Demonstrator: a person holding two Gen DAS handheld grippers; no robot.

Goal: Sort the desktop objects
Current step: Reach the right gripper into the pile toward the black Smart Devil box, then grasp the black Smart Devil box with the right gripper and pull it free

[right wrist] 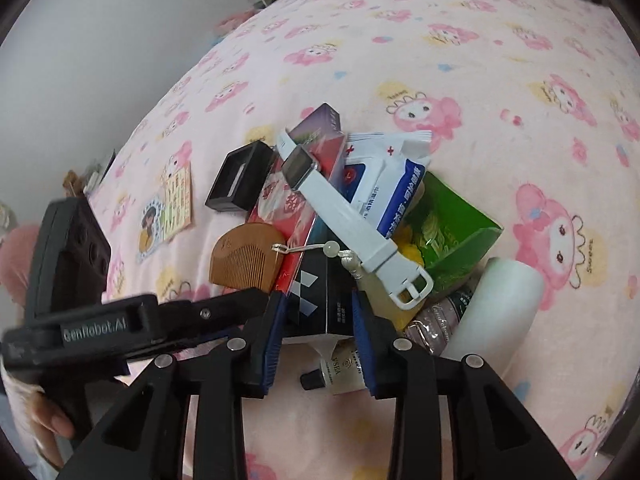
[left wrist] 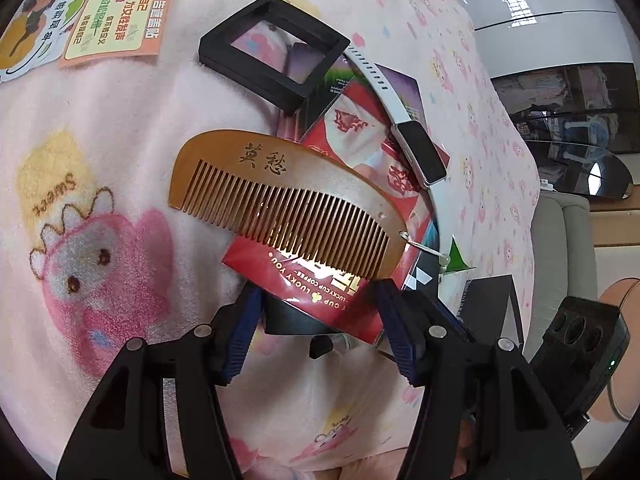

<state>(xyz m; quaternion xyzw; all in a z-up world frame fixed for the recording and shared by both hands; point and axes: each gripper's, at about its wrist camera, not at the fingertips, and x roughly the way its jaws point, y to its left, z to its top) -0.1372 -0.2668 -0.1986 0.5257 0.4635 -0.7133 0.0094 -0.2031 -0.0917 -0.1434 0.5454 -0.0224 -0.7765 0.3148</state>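
Observation:
A heap of small items lies on a pink cartoon blanket (left wrist: 100, 160). A wooden comb (left wrist: 288, 196) rests on a red coffee packet (left wrist: 332, 300), and a white smartwatch (left wrist: 416, 148) is draped over the heap. My left gripper (left wrist: 316, 308) is shut on the near edge of the red packet, with both blue pads against it. In the right wrist view my right gripper (right wrist: 318, 320) stands open astride a black box (right wrist: 312, 296) with white diamonds, its pads close beside the box walls. The comb (right wrist: 244, 256), watch (right wrist: 340, 216) and left gripper (right wrist: 262, 300) show there too.
A black square frame case (left wrist: 276, 48) and sticker sheets (left wrist: 116, 8) lie beyond the heap. A white-blue wipes pack (right wrist: 392, 176), a green packet (right wrist: 452, 224), a white roll (right wrist: 504, 304) and a small bottle (right wrist: 336, 372) crowd the right side. A hand (right wrist: 52, 420) holds the left gripper.

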